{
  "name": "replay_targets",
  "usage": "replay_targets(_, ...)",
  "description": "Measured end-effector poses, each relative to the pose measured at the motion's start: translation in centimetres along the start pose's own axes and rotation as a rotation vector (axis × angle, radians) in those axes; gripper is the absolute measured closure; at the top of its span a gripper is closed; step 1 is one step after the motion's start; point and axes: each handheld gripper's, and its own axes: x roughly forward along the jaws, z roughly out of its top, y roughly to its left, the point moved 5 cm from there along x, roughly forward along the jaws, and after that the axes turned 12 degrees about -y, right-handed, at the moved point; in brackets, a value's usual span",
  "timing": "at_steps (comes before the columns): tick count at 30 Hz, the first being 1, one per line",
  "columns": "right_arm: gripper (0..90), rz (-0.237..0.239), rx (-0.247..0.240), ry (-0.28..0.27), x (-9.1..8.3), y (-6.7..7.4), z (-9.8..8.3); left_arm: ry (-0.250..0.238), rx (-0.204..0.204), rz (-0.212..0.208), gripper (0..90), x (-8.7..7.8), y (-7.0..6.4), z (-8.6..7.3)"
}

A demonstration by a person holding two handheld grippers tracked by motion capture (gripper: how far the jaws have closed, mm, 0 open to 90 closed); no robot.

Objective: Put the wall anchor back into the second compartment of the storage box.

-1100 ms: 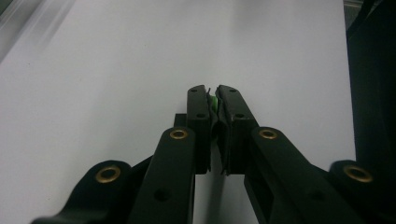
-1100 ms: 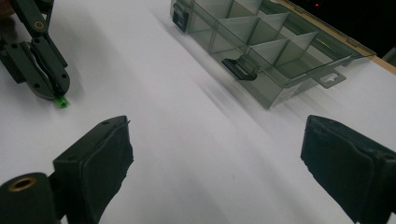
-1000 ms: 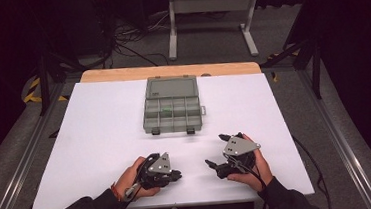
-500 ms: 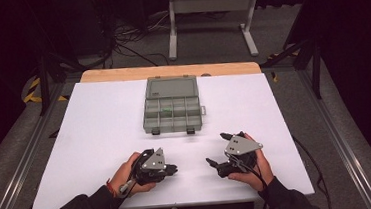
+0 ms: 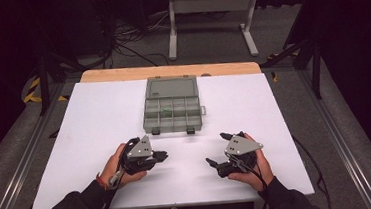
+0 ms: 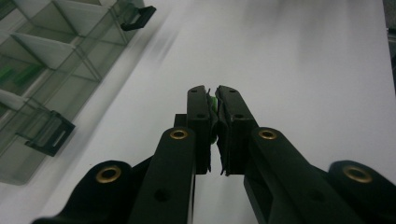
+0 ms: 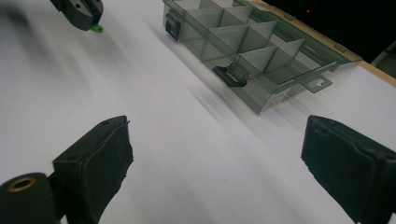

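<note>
Left gripper (image 5: 160, 155) sits at about 7 o'clock on the white table (image 5: 76, 143); its jaws are clamped nearly together on a small green piece (image 6: 213, 103), which in the left gripper view shows as a thin sliver between the pads. The same green piece peeks out of the jaw tips at 11 o'clock in the right gripper view (image 7: 96, 28). Right gripper (image 5: 217, 164) rests at about 5 o'clock on the table, jaws wide apart with nothing between them, bare table under the pads. The grey compartment box (image 5: 173, 110) lies open at 12 o'clock from both my hands, lid folded back toward the far edge, its two latches (image 5: 155, 132) facing me. Something green already lies in a middle compartment (image 5: 165, 110); I cannot tell what it is. Judgement: the step in hand is the carry, with the piece gripped and the box well apart from the left jaws, up toward 1 o'clock. The next move calls for bringing the left jaws over the near wall of the box without clipping the latches, settling above the chosen compartment, likely the one with green in it, and only then parting the pads. The piece is small and thinly held, so the carry must be steady. The right gripper needs nothing yet; it could hold the box if it slides.
</note>
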Motion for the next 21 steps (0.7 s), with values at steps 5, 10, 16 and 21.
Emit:
replay_targets(5,8.8,0.003,0.002,0.002,0.1,0.1,0.0,-0.026,-0.032,0.031,84.6,-0.5,1.4,0.0)
replay_targets(10,8.8,0.007,0.001,0.006,0.2,0.1,-0.1,-0.035,-0.029,0.056,84.5,-0.3,2.5,0.3)
replay_targets(16,8.8,0.005,0.011,0.009,0.3,0.1,-0.2,-0.058,-0.033,0.096,84.5,-0.5,4.5,1.3)
replay_targets(21,8.9,0.005,0.009,0.015,0.4,0.1,-0.2,-0.081,-0.042,0.123,84.5,-0.4,6.3,2.5)
